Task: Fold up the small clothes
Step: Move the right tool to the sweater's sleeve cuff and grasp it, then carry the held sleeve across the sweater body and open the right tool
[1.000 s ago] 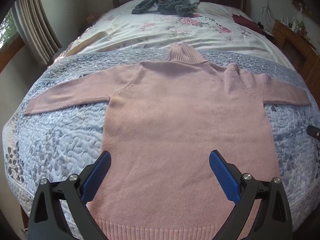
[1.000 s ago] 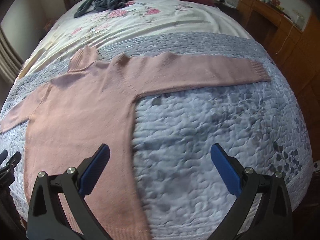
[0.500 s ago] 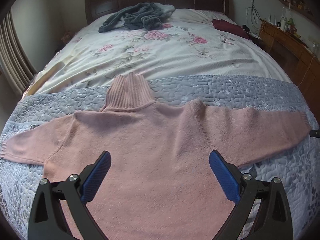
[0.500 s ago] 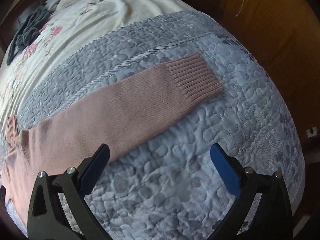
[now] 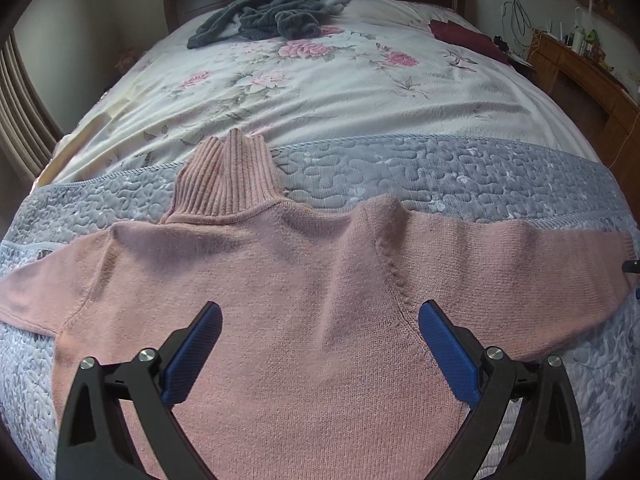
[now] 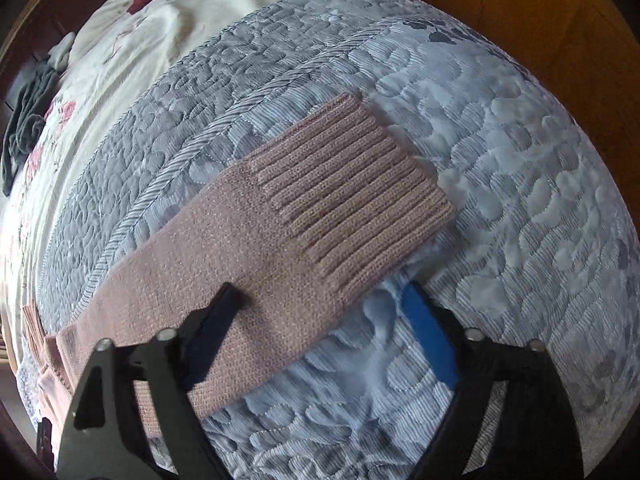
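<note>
Left tool (image 5: 320,350) hovers over the chest of the pink sweater (image 5: 304,280), its blue pads spread wide and holding nothing, probably waiting to pin or guide the body during a fold. Off to the right, the right tool (image 6: 324,320) sits low with its jaws apart, straddling the sleeve just behind the ribbed cuff (image 6: 352,192), seemingly poised to pinch it and carry it inward. The sweater lies spread flat on the grey quilt (image 5: 460,176) at the foot of the bed, arms outstretched, its ribbed turtleneck collar (image 5: 226,178) pointing toward the floral sheet (image 5: 320,92).
</note>
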### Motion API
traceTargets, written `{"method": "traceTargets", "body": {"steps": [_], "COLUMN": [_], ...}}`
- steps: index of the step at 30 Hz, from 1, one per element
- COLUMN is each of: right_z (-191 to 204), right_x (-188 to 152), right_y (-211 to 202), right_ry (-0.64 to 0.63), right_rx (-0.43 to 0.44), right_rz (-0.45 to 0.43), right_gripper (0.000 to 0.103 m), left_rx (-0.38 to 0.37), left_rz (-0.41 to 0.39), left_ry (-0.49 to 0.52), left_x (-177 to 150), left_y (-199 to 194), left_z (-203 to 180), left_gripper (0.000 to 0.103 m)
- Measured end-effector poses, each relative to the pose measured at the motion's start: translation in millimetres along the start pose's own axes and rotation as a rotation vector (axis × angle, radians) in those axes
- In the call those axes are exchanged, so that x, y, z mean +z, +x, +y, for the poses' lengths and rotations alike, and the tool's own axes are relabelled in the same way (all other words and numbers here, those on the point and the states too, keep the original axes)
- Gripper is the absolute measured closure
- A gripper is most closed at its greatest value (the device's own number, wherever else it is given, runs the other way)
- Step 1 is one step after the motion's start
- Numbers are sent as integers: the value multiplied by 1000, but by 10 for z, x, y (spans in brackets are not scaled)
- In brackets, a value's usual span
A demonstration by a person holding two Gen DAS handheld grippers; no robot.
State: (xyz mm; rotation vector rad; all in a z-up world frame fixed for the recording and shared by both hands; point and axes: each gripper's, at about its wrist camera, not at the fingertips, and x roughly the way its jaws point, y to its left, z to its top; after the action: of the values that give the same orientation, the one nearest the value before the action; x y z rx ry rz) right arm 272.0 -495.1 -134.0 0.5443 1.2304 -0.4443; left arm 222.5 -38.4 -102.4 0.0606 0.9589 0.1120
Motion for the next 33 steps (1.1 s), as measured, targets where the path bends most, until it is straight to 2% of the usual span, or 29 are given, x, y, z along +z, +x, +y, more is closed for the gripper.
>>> {"method": "traceTargets", "body": {"steps": [1,3,4,5,8,16,19,21,24,28,33], "right_z": [0,6,-3,-33,-133,-224,-139,19,328,904,1666], "right_x": [16,43,57,69,85,-42,-109,-171,-357,-717,-1165], "right_y": [-2,-56,-104,-159,-323,-182,-267,-418,-704,-1029,-1187], "right_ry": [11,13,14,26,55,71,14,-36,-110,-233,-371], "right_rx": [5,28,48,105,146,61,-5,-7,76,199,311], "right_rz": [-4,-10,-15,-20,-50,-5,-59,-119,-187,-223,-185], "right_gripper": [40,77,90,97,97,97,97,97,97,97,97], "left_rx": [4,5,5,6,11,39,39,41,40,22,1], "left_rz": [3,8,10,12,12,51,61,58,51,58,62], "left_ry": [-2,-10,-15,-18,-20,-58,-71,-76,-84,-94,-94], "left_x": [-11,-36,-46,-60,-106,-225,-265,-279,-301,-364,-455], "left_y": [14,33,38,42,29,106,119,109,78,3,-87], "left_z": [19,68,97,125,215,548,687,786,919,1079,1268], "left_gripper": [4,4,4,4,4,4,4,4,4,4,4]}}
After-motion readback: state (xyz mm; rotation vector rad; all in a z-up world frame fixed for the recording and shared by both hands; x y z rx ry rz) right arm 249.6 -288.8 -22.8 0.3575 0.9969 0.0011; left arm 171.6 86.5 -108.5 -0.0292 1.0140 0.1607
